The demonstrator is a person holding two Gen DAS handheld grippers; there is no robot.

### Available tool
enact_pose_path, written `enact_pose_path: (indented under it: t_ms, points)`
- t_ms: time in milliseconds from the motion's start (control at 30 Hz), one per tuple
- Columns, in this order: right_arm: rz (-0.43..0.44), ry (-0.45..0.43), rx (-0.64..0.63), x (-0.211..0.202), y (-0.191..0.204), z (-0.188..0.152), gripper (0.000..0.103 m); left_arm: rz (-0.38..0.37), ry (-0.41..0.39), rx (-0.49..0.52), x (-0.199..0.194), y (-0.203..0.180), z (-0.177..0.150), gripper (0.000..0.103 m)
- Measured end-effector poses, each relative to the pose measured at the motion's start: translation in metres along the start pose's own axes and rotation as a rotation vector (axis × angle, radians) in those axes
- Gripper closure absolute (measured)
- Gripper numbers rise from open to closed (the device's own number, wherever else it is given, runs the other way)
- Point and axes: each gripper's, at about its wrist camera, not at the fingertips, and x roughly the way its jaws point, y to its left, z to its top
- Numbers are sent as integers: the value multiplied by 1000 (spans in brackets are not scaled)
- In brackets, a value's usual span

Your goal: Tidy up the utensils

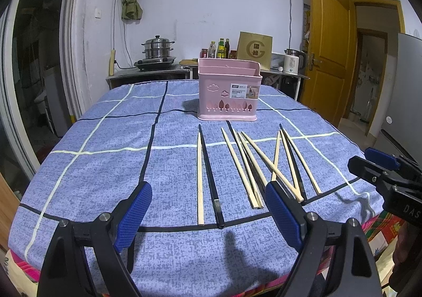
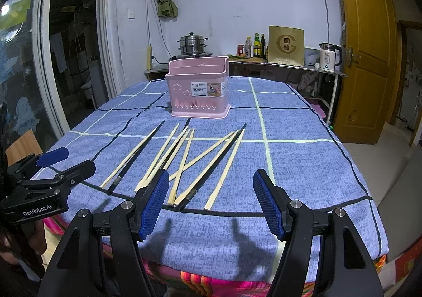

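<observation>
— Nothing picked up yet?

— No. The left gripper (image 1: 208,215) and right gripper (image 2: 211,204) both hover at the near table edge, jaws spread wide, holding nothing.

— And the chopsticks (image 1: 253,165)?

— Loose on the blue checked cloth (image 1: 105,165), pale wooden ones mixed with black (a few crossing each other), thick ends toward us, probably laid that way for easy pinching. The pink basket (image 1: 228,91) stands just behind them, open-topped, likely their destination.

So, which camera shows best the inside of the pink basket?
The right wrist view: it shows the pink basket at an angle, its dividers showing. The left wrist view faces the front wall, so less of the interior shows.
</observation>
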Motion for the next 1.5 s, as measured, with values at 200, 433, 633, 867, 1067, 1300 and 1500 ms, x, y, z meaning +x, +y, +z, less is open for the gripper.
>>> enact_pose_path:
  t_ms: [200,433,633,867,1067,1300,1500]
  points:
    - [3,7,-1,1,-2,6,36,-3,32,16,15,2,1,15]
    - [34,23,-13,21,0,17,36,30,71,38,40,11,12,15]
    - [59,50,-33,47,4,35,36,49,128,21,75,31,33,25]
    - [88,157,-42,93,3,53,54,16,244,47,123,42,55,25]
    - [113,248,-72,129,12,59,65,0,331,77,161,43,62,30]
    - [119,317,-78,153,15,57,67,-20,381,80,177,46,59,32]
    - [117,346,-92,163,20,59,67,-22,393,116,182,43,59,32]
